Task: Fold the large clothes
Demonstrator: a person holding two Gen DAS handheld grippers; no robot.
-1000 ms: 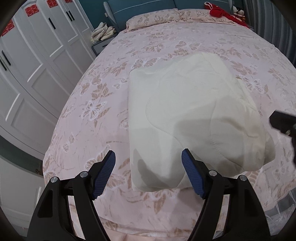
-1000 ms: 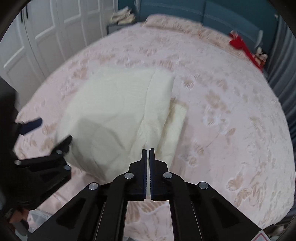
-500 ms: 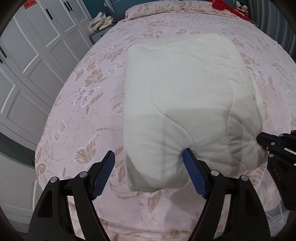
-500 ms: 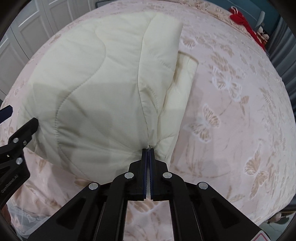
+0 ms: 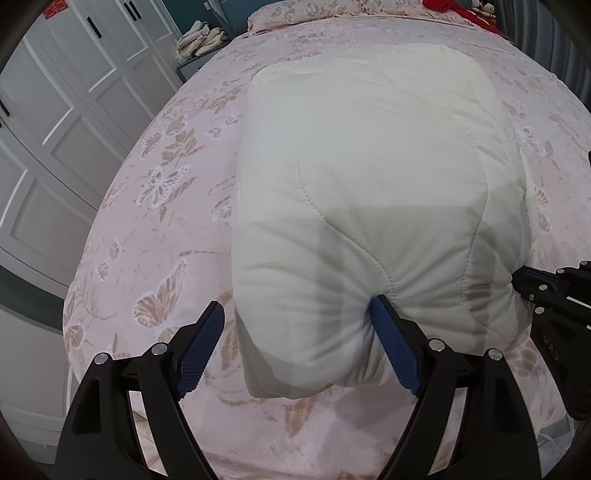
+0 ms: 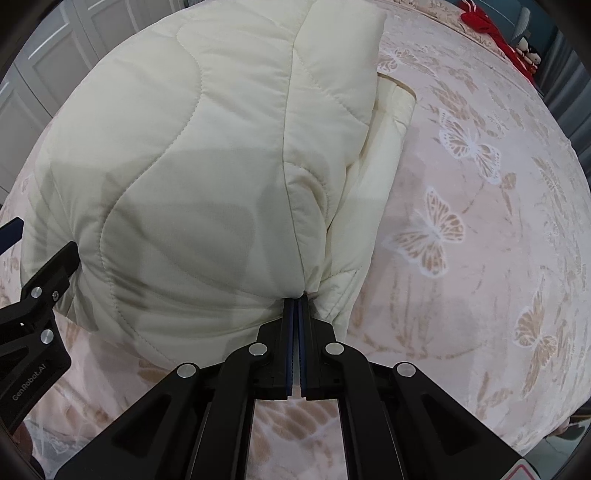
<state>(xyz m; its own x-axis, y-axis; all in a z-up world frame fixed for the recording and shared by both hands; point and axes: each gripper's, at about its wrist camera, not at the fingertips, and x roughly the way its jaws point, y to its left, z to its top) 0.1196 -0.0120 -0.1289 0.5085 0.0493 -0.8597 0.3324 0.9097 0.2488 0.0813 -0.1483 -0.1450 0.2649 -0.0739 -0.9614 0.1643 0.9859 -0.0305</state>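
Note:
A cream quilted padded garment (image 5: 369,184) lies folded into a thick rectangle on the pink butterfly bedspread (image 5: 155,206); it also fills the right wrist view (image 6: 192,166). My left gripper (image 5: 295,325) is open, its jaws straddling the garment's near left corner, the right fingertip (image 5: 384,314) pressing into the puffy edge. My right gripper (image 6: 296,301) is shut, its tips touching the garment's near right edge at a seam; whether it pinches fabric is unclear. A thinner folded layer (image 6: 384,140) sticks out on the right side.
White wardrobe doors (image 5: 55,122) stand left of the bed. A nightstand with folded cloths (image 5: 199,37) is at the far left. Pillows and red plush items (image 6: 491,33) lie at the headboard. The bed's near edge (image 5: 295,450) is just below the grippers.
Both grippers have moved forward and down to the garment's near edge. The left fingertip now dents the fabric. The right tips have reached the seam. Gripper openings are unchanged.

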